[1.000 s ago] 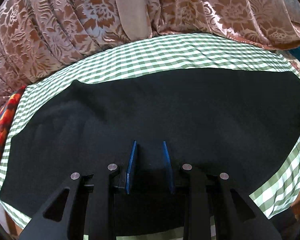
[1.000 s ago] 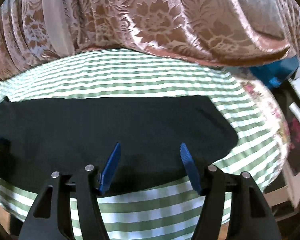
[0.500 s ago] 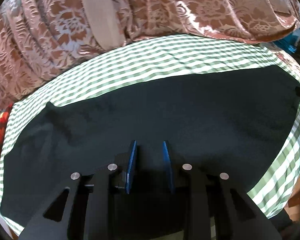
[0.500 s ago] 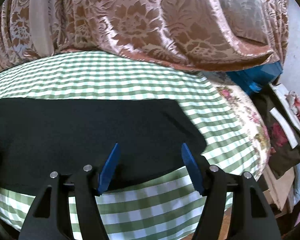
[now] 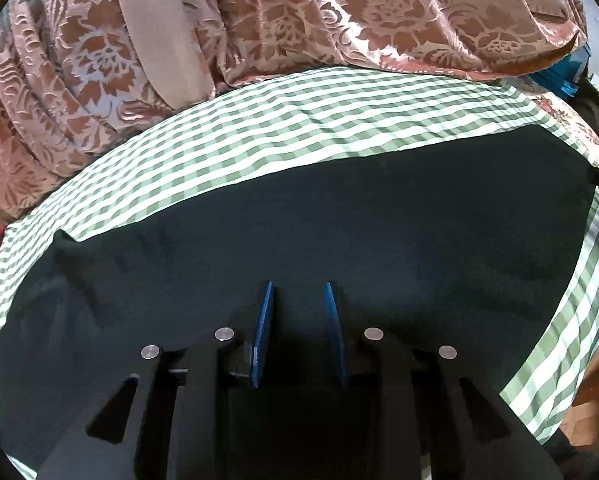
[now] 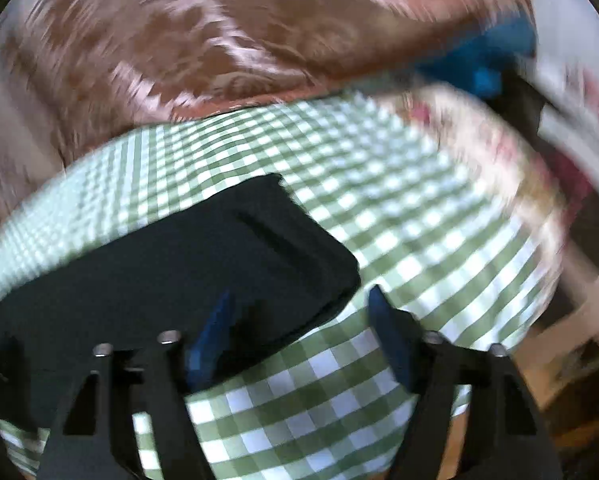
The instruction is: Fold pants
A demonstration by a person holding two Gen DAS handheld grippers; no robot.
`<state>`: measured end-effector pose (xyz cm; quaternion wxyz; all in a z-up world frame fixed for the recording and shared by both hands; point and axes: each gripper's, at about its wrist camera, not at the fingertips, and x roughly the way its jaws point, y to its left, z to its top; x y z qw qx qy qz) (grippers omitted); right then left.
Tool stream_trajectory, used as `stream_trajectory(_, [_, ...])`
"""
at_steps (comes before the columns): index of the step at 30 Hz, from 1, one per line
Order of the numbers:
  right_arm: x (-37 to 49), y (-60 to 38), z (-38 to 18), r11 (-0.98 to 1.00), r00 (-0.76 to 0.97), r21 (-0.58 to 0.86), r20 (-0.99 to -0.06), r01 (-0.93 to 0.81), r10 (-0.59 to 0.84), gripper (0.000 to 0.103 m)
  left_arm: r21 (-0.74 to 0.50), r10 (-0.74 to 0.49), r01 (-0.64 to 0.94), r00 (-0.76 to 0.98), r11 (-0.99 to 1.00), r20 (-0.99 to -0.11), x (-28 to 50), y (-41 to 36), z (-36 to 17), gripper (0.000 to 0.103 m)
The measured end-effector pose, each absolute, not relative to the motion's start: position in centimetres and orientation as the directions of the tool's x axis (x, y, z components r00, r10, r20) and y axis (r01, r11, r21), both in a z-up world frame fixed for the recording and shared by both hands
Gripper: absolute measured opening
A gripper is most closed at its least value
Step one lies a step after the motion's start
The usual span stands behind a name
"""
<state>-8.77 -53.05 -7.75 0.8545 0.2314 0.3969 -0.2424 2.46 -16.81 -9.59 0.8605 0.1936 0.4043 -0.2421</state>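
Black pants [image 5: 339, 240] lie flat across a green-and-white checked cloth [image 5: 283, 128], filling the centre band of the left wrist view from the left edge to the right. In the right wrist view one end of the pants [image 6: 203, 256] sits at centre left, its rounded corner reaching toward the middle of the frame; that view is motion-blurred. A brown floral curtain [image 5: 339, 20] hangs across the top of both views.

Left gripper [image 5: 297, 296]: jaws stand narrow, with dark fabric visible in the gap. Whether the pads pinch a layer cannot be told, black on black.

Right gripper [image 6: 299, 300]: jaws have just been closing and stand moderately wide. The left blue finger [image 6: 213, 324] lies over the garment's end; the right finger [image 6: 383, 320] is over bare checked cloth. Nothing is pressed between them.

Judged step: taking hold of the garment's end, at the lower centre of the right view, ahead of a fold.

Recommendations:
- Settle the right gripper before closing; the blur suggests haste.
- Straddle the corner so both pads meet fabric, and catch all layers, not the top one alone.
- Avoid pinching the checked cloth with the pants.
- Keep the lower edge aligned so the fold lands square.
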Motion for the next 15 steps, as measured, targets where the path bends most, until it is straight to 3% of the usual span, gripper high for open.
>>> stream_trajectory(4, [-10.1,-57.8,-8.9,0.635,0.644,0.462,-0.761,0.619,-0.075,0.056,0.120,-0.277,0.580,0.547,0.805,-0.790,2.8,-17.3,-9.7,0.025])
stream_trajectory(8, [-8.7,-59.1,-9.3,0.619,0.648,0.494,-0.761,0.611,-0.033,0.056,0.104,-0.290,0.585,0.539,0.804,-0.791,3.3,-17.8,-9.8,0.025])
stream_trajectory(9, [-8.0,-59.1,-9.5,0.623,0.640,0.486,-0.768,0.612,-0.030,0.052,0.098,-0.295,0.586,0.537,0.804,-0.790,3.4,-18.0,-9.7,0.025])
stream_trajectory(11, [-7.1,-58.9,-10.0,0.635,0.628,0.476,-0.778,0.609,-0.019,0.028,0.098,-0.298,0.588,0.539,0.803,-0.788,3.5,-18.1,-9.8,0.025])
stream_trajectory(12, [-6.9,-58.7,-9.7,0.652,0.625,0.453,-0.780,0.608,-0.040,0.023,0.099,-0.301,0.588,0.542,0.802,-0.784,3.4,-18.2,-9.7,0.025])
stream_trajectory(15, [-7.4,-58.2,-8.6,0.686,0.634,0.413,-0.768,0.598,-0.091,0.021,0.098,-0.316,0.584,0.563,0.806,-0.764,3.3,-17.8,-9.3,0.025])
